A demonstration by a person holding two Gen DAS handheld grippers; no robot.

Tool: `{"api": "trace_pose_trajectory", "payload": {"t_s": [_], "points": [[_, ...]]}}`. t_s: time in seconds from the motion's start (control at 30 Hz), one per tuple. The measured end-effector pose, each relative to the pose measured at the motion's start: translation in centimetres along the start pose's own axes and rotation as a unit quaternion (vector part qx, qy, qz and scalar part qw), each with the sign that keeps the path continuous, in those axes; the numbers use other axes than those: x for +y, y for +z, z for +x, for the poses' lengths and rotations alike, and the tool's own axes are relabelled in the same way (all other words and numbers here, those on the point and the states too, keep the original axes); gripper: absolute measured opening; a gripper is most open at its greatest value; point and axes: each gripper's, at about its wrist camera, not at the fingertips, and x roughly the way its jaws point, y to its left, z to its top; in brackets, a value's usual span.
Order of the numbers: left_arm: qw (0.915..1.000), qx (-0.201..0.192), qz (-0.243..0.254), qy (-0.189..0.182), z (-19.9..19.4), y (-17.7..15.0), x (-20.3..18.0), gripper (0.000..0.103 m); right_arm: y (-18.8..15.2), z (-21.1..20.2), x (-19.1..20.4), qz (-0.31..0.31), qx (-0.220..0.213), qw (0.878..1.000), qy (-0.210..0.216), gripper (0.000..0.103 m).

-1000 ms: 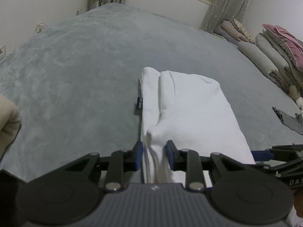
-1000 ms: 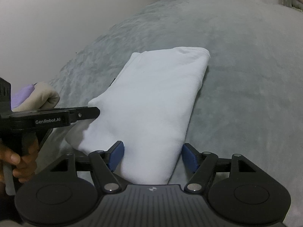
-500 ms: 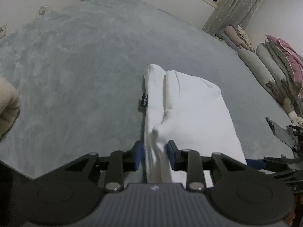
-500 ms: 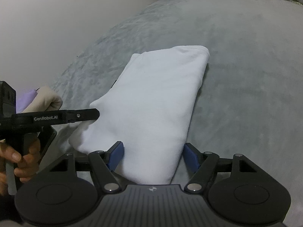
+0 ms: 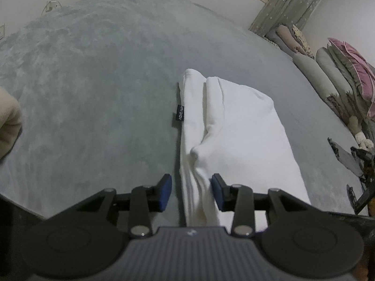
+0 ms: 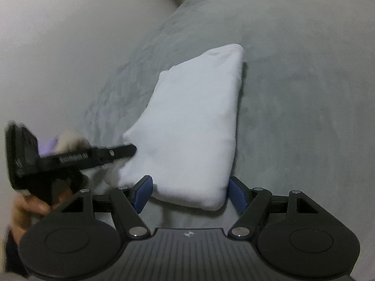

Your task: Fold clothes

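A folded white garment (image 5: 239, 126) lies lengthwise on the grey bedspread (image 5: 93, 82), with a small black label at its left edge. My left gripper (image 5: 192, 190) straddles its near left edge. Its jaws are opening: the left pad stands clear of the cloth and the right pad just touches it. In the right wrist view the same garment (image 6: 194, 121) lies ahead, its near end between the pads of my right gripper (image 6: 189, 194), which is open and not pressing it. The left gripper (image 6: 130, 149), held by a hand, sits at the garment's left side.
Rolled bedding and pillows (image 5: 339, 77) line the right side under a curtain (image 5: 283, 7). A dark grey garment (image 5: 346, 157) lies at the right edge of the bedspread. A beige cloth (image 5: 9, 121) lies at the far left. A pale wall (image 6: 70, 35) borders the bed.
The left gripper's jaws have widened and let go of the pinched cloth edge. The right gripper has rolled and drawn back a little, so the garment's near end shows.
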Motion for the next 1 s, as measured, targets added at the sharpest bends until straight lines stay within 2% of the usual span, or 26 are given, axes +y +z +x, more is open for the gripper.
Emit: {"api": "trace_pose_trajectory", "payload": {"t_s": [0.13, 0.27, 0.4, 0.47, 0.6, 0.67, 0.87, 1.0], "points": [[0.9999, 0.005, 0.011, 0.01, 0.3, -0.1, -0.2, 0.036, 0.2, -0.8, -1.5, 0.068, -0.02, 0.996, 0.05, 0.07], [0.9996, 0.004, 0.021, 0.018, 0.4, -0.3, -0.5, 0.036, 0.3, -1.1, -1.6, 0.081, -0.035, 0.993, 0.075, 0.069], [0.9996, 0.004, 0.021, 0.017, 0.4, -0.3, -0.5, 0.037, 0.2, -0.1, -1.7, 0.081, -0.023, 0.995, 0.056, 0.069], [0.9995, 0.003, 0.023, 0.02, 0.4, -0.4, -0.6, 0.037, 0.1, 0.5, -1.9, 0.089, -0.015, 0.995, 0.05, 0.061], [0.9995, 0.002, 0.023, 0.021, 0.4, -0.4, -0.6, 0.037, -0.2, 0.9, -1.4, 0.079, -0.017, 0.996, 0.038, 0.057], [0.9995, 0.002, 0.023, 0.02, 0.5, -0.4, -0.6, 0.037, -0.2, 0.8, -1.5, 0.084, -0.022, 0.995, 0.04, 0.056], [0.9995, 0.002, 0.021, 0.021, 0.6, -0.3, -0.6, 0.037, -0.1, 0.4, -1.5, 0.095, -0.03, 0.992, 0.082, 0.056], [0.9994, 0.001, 0.024, 0.024, 0.6, -0.4, -0.7, 0.037, -0.7, 1.6, -1.2, 0.098, -0.019, 0.993, 0.058, 0.056]]}}
